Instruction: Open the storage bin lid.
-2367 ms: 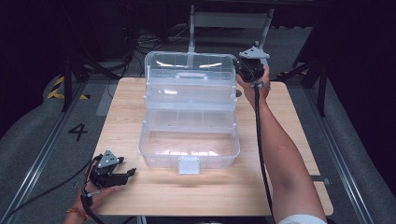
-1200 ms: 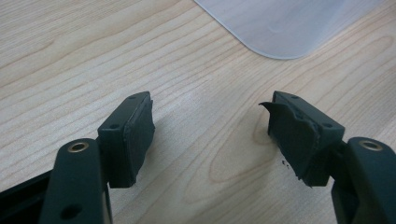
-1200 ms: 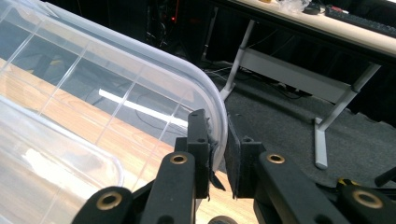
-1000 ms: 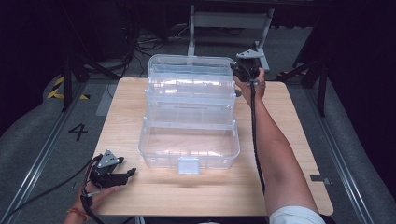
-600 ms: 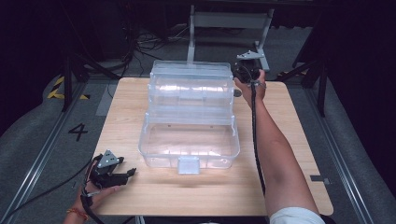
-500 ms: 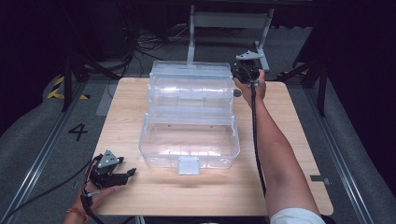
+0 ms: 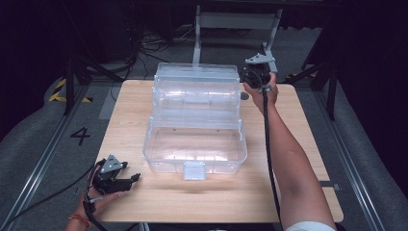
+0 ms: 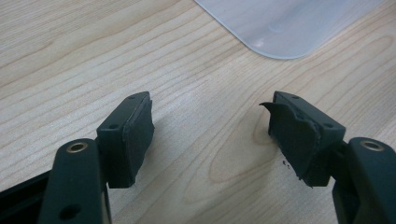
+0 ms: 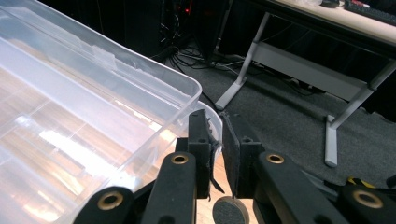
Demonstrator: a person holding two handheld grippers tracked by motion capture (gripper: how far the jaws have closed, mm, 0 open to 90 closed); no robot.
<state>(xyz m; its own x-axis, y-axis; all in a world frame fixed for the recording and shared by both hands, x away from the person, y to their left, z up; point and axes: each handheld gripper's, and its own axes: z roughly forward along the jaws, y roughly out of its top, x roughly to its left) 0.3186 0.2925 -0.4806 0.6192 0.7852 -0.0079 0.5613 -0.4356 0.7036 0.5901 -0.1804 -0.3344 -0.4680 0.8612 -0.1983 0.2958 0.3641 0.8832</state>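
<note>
High view first: a clear plastic storage box sits in the middle of a light wooden table, its latch tab facing the near edge. Its clear lid is raised at the far side, tilted up behind the open tub.

The right gripper is up at the lid's far right corner, held by the person's right hand, with the forearm stretching along the right side of the table and a black cable running down it. From the right gripper view, the two black jaws are drawn nearly together, with only a narrow slit between the pads, and the lid's rim lies just to their left; whether they pinch the very edge I cannot tell. A small dark round disc lies on the table below them.

The left gripper rests at the near left corner of the table, well apart from the box, cradled in the left hand. Its jaws stand wide apart over bare wood, holding nothing, with a corner of the box's base beyond them.
</note>
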